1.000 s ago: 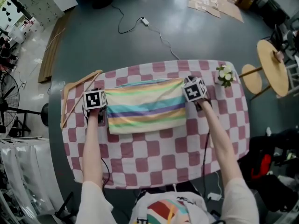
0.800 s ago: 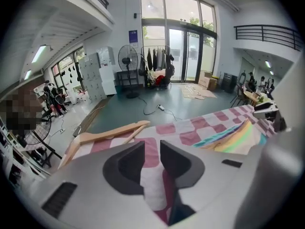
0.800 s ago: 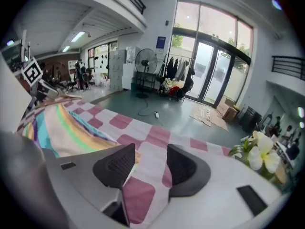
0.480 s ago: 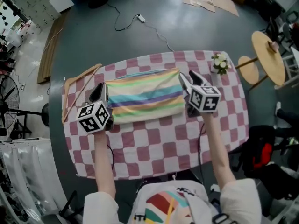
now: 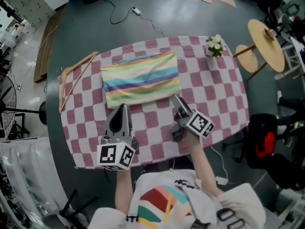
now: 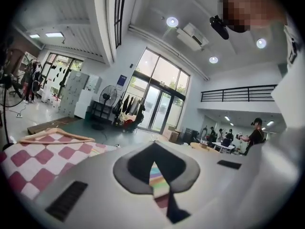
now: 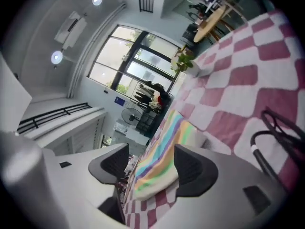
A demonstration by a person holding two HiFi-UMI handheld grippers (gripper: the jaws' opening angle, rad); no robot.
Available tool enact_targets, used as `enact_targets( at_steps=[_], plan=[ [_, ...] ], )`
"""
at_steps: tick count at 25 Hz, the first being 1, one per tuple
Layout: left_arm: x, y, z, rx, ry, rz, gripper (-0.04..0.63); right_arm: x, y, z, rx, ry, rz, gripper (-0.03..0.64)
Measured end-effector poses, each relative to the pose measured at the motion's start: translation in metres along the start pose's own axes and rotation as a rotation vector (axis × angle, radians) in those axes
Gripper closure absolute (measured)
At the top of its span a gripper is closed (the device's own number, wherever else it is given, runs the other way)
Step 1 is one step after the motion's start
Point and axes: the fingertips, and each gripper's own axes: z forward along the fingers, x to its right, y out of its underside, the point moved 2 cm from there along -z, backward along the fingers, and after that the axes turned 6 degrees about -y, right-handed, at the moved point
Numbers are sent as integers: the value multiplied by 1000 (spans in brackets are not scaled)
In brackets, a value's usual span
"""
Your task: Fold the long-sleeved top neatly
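Top [image 5: 141, 79] lay folded flat on the far half of the table [image 5: 214, 99]. My left gripper [image 5: 122, 111] had its jaws together, empty. My right gripper [image 5: 178, 107] stood wide, jaws just opening, nothing between. Both were clear of the top.

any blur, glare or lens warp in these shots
Head view: sharp, evenly lit, tablecloth edges slightly bowed. Left gripper view: heavy fisheye, dark corners, ceiling light glaring. Right gripper view: same fisheye, picture tilted sideways; striped top slightly soft.
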Motion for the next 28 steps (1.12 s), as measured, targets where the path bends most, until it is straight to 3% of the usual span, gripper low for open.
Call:
enact_targets(
  at_steps=[7, 16, 22, 28],
  plan=[
    [12, 15, -24, -33, -14, 26, 589, 35, 34, 11, 6, 53, 208, 333],
    [8, 22, -36, -54, -84, 38, 589, 71, 31, 51, 43, 154, 336, 333],
    [-5, 18, -30, -39, -144, 8, 589, 86, 31, 57, 54, 192, 360, 334],
    [-4, 15, -21, -22, -188, -48, 589, 90, 17, 69, 96, 172, 368, 338]
  ],
)
